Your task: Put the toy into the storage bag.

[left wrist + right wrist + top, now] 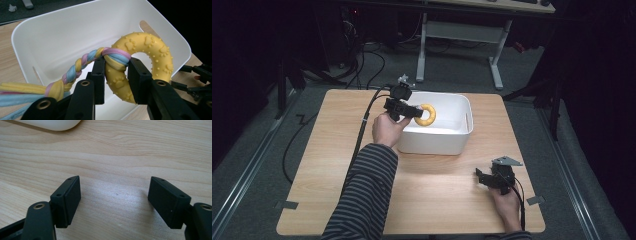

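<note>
Two hand-held grippers work at a wooden table [437, 200], and the left gripper [412, 111] has its jaws clamped on a yellow ring toy [428, 115], holding it over the open top of a white bin [462, 137]. In the left gripper view the ring [150, 57], studded with raised paw prints and dots, sits squeezed between the two black jaws at the spot where a braided rope [77, 66] of pink, blue and yellow strands is looped around it. The rope runs away from the jaws toward the lower left of that view and ends in loose flat strands beside the gripper's body. The inside of the bin [57, 32] lies directly beyond and beneath the ring, and the handle slot in the bin's far wall shows just past the ring's upper edge. A hand [387, 129] in a striped sleeve [362, 195] grips the tool from the near side of the bin, its cable [362, 130] trailing back across the tabletop.

The right gripper [484, 177] rests well apart from the bin, near the table's right front corner, held by the other hand [506, 205]. Its jaws stand wide apart with nothing between them; in the right gripper view only bare wood grain [112, 165] lies ahead of the pads [73, 195], with a rounded corner of the bin [50, 123] at the far edge.
</note>
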The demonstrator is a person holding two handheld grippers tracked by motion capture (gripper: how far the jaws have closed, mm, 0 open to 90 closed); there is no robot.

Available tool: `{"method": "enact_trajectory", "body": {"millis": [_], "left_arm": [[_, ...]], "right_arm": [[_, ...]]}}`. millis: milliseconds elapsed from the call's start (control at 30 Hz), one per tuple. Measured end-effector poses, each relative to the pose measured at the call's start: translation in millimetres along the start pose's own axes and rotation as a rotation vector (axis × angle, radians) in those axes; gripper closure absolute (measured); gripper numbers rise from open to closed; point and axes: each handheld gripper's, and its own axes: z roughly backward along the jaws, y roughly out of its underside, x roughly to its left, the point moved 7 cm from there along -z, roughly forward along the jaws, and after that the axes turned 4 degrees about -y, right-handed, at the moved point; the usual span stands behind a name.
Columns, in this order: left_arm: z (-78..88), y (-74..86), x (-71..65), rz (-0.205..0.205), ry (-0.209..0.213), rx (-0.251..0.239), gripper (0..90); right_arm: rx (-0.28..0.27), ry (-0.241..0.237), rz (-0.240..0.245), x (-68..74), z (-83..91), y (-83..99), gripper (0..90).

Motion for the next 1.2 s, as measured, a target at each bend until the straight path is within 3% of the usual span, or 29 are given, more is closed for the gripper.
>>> {"method": "enact_trajectory", "body": {"millis": [333,567,1200], "left_arm": [[-18.7,2.6,-1.2,-0.007,-0.025,0.021,68.2],[-31.7,7.8,-6.1,-0.045,-0.055,0.055,68.2],[-51.3,16.5,-13.8,-0.067,-0.050,0.128,68.1]], "right_arm": [[-0.001,0.001,-0.001,-0.1,-0.3,-0.2,26.8],[0.000,0.000,-0.004,0.3,-0.3,-0.2,27.0],[-0.001,-0.001,-0.003,0.3,-0.6,-0.5,27.1]]}}
